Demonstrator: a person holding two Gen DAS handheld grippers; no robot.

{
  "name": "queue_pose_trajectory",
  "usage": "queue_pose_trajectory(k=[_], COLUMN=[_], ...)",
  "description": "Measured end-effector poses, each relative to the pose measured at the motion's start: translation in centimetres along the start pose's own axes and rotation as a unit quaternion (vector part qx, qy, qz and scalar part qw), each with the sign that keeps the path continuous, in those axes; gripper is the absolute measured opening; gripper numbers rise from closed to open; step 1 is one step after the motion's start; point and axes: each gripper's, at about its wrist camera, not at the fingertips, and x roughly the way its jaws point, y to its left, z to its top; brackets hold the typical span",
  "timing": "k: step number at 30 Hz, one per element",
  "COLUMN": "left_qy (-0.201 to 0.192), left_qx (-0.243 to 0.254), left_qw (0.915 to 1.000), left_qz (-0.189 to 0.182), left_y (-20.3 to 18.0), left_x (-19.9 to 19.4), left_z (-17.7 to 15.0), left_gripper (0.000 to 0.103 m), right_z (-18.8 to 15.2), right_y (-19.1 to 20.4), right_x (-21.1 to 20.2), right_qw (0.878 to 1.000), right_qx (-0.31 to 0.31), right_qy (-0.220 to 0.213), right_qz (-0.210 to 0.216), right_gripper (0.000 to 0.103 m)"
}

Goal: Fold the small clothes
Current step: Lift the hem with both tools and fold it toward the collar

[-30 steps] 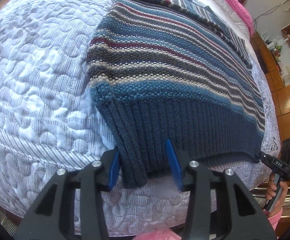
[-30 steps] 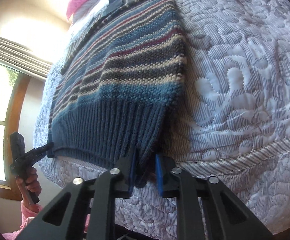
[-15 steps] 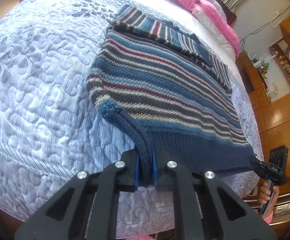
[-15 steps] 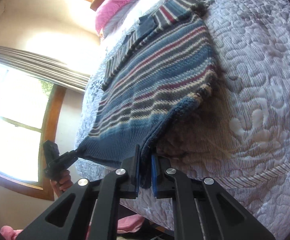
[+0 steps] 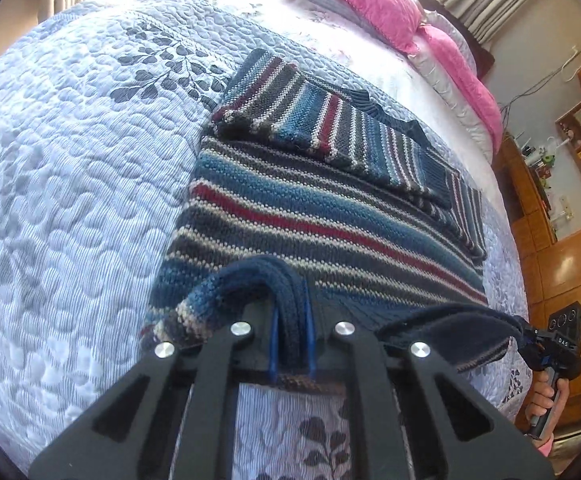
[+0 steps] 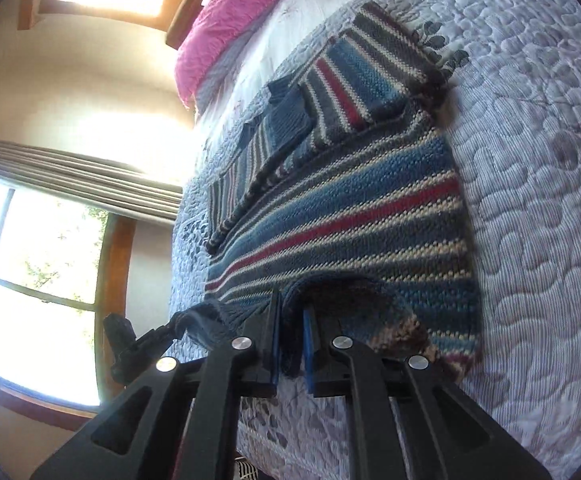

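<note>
Right tongs (image 6: pixel 290 336) clamping sweater hem (image 6: pixel 290 300)

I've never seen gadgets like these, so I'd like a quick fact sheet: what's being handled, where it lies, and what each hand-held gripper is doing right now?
garment: striped knit sweater, sleeves folded across its top
surface: quilted bedspread
left hand-held gripper: shut on the sweater's ribbed hem, lifted off the bed
right hand-held gripper: shut on the same hem at the other corner, also lifted
fold stage: bottom edge raised, not yet laid over the body
background: pink pillows at the bed's far end
</note>
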Motion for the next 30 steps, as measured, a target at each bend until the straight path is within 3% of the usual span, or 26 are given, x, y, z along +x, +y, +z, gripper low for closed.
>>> queue_pose_trajectory(k=[6, 11, 12, 13, 14, 16, 18, 23, 30], left_qy=[0.036, 0.057, 0.052, 0.037, 0.015, -0.021, -0.03, -0.018, 0.046], left_qx=[-0.025, -0.071, -0.07, -0.066, -0.061, -0.055, -0.048, 0.022, 0.121], left_qw=[0.9991, 0.9945, 0.9948, 0.9963, 0.9978, 0.9983, 0.9983, 0.9988, 0.9913], left_qz=[-0.004, -0.051, -0.053, -0.041, -0.019, -0.002, 0.009, 0.039, 0.021], left_y=[1.4, 3.2, 3.4, 3.5, 3.6, 3.8, 3.8, 2.0, -0.1], left_x=[5.2, 4.7, 3.9, 2.9, 1.8, -0.1, -1.1, -0.3, 5.3], left_z=[2.4, 3.0, 3.1, 3.1, 3.2, 3.5, 3.7, 4.2, 5.5], left_gripper=[0.014, 0.024, 0.026, 0.041, 0.057, 0.06, 0.06, 0.062, 0.063], right_z=[2.7, 2.9, 3.0, 3.1, 3.3, 3.4, 3.4, 3.0, 2.8], right_y=[-3.0, -5.0, -5.4, -5.7, -5.9, -6.2, -6.0, -3.6, -0.1], right_x=[3.4, 2.7, 2.2, 1.6, 0.9, -0.3, -0.9, -1.5, -0.9], right_qw=[0.998, 0.998, 0.997, 0.997, 0.997, 0.997, 0.998, 0.994, 0.989], right_qx=[0.043, 0.067, 0.071, 0.07, 0.066, 0.053, 0.035, -0.053, -0.104], right_qy=[0.022, 0.01, 0.003, -0.007, -0.014, -0.024, -0.021, -0.009, 0.003], right_qz=[-0.042, -0.01, -0.014, -0.024, -0.038, -0.05, -0.056, -0.096, -0.107], right_gripper=[0.012, 0.023, 0.034, 0.041, 0.041, 0.041, 0.041, 0.043, 0.048])
